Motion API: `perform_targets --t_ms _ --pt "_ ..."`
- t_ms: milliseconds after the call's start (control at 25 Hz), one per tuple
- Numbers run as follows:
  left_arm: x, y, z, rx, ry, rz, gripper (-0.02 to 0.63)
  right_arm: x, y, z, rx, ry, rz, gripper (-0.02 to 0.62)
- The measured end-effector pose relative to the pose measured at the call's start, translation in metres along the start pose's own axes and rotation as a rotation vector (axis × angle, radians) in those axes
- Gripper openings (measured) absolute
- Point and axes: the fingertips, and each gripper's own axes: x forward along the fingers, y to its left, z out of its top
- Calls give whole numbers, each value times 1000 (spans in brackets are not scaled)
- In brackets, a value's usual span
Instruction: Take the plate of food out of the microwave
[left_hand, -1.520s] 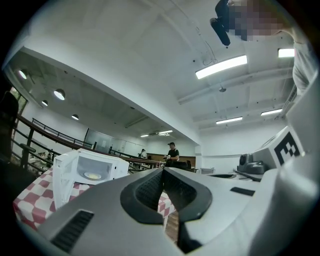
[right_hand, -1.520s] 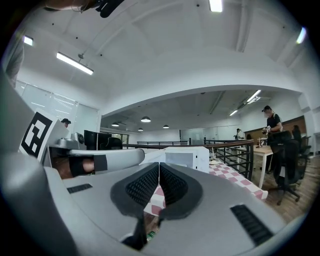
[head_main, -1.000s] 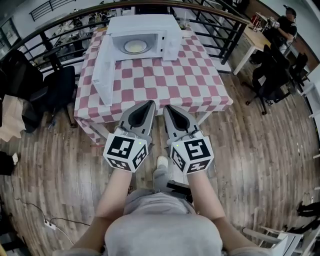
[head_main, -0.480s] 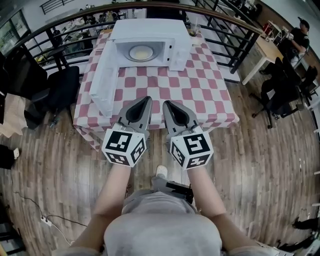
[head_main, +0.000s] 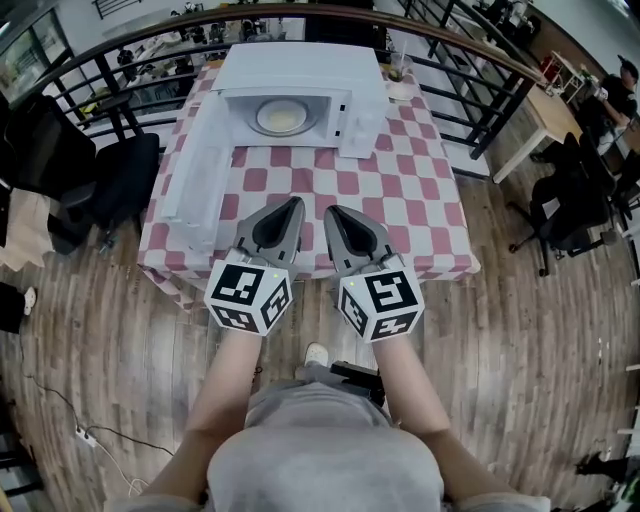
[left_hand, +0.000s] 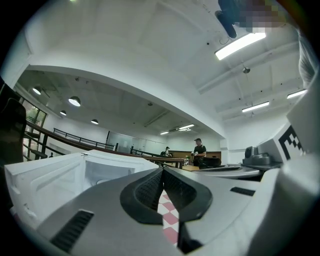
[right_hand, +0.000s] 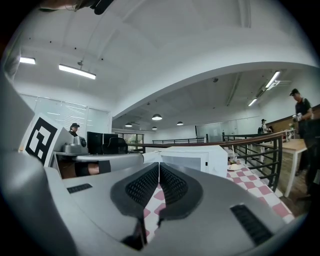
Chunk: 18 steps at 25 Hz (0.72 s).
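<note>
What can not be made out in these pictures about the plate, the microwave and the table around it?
- The food on the plate: head view, too small to name.
- Inside of the microwave, left gripper view: lower part hidden behind the left claw.
- Same inside, right gripper view: small and dim, no plate shows.
- The small dish beside the microwave: head view, contents too small.

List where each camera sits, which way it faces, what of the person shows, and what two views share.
Head view: on the head, steeply down at the checkered table, open microwave, plate inside; forearms, left gripper, right gripper show.
Left gripper view: on that gripper, along its shut jaws toward the microwave.
Right gripper view: likewise, along its shut jaws toward the microwave.
Shared: all see the microwave.
</note>
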Motion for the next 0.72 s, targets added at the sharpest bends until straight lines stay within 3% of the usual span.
perform_targets --t_ms 720 --pt "66 33 -11 -46 1 77 5 51 -53 -12 18 26 77 26"
